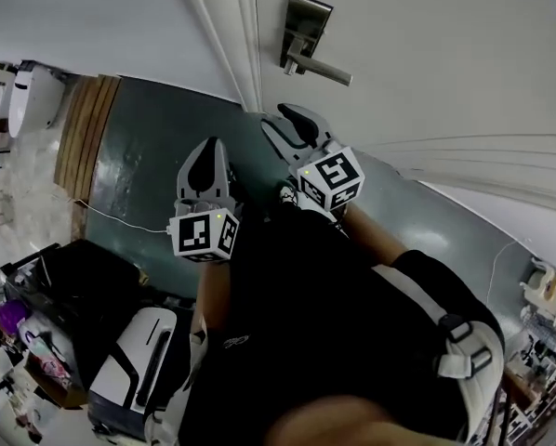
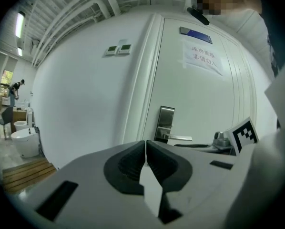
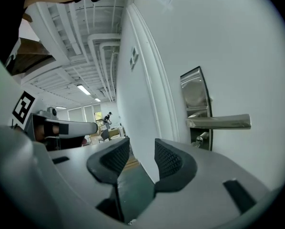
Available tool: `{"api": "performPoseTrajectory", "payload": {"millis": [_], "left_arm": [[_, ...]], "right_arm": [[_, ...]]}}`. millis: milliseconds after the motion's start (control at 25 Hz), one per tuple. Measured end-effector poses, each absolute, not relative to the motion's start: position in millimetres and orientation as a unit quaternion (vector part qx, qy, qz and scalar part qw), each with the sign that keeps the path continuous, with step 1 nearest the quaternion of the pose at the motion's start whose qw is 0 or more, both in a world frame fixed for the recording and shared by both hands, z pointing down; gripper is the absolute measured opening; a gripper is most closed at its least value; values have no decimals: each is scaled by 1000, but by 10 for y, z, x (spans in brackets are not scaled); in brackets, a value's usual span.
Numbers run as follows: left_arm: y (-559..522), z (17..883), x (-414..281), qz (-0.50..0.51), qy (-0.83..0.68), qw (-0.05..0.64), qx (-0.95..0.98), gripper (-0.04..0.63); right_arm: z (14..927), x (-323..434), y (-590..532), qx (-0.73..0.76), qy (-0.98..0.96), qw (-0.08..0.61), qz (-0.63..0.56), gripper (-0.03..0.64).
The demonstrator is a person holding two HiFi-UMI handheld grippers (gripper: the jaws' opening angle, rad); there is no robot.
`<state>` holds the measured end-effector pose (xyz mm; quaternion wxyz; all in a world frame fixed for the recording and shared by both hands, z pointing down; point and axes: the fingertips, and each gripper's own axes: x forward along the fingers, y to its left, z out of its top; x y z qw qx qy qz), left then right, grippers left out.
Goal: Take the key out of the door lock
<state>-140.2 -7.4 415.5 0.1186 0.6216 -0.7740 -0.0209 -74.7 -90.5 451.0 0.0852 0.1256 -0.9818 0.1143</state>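
The white door [image 1: 427, 54] carries a steel lock plate [image 1: 306, 26] with a lever handle [image 1: 320, 68]. In the right gripper view the plate [image 3: 195, 92] and the lever [image 3: 221, 122] are close on the right. A small metal key [image 3: 198, 139] sticks out of the plate just under the lever. My right gripper [image 3: 141, 152] stands open and empty, left of and short of the lock. My left gripper [image 2: 146, 144] is shut on nothing, pointing at the door frame, with the lock plate [image 2: 165, 122] beyond it. In the head view both grippers, left [image 1: 206, 151] and right [image 1: 294, 121], hang below the handle.
The white door frame [image 1: 231, 35] runs between the wall and the door. A paper notice [image 2: 202, 56] is stuck high on the door. Wooden decking [image 1: 83, 133] and white sanitary ware [image 1: 32, 96] lie to the left on the green floor [image 1: 157, 147]. Black-and-white equipment [image 1: 134, 360] stands beside me.
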Motion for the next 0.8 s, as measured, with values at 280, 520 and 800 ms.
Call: {"api": "performPoseTrajectory", "payload": {"millis": [280,520,800], "left_arm": [[-912,4216,-1513,11,-674,116,729,29],[-1343,4354,-1627,27,-607,134,783,29],[-1598,4586,-1681,46,-550,152,820,29]], "right_arm": [[4585,-672,-1426,252,-956,79,130,166],[4754,-664,-1652,335,-926,88,147,166],[4940,-691,-1727,388,-892,66,224,166]]}}
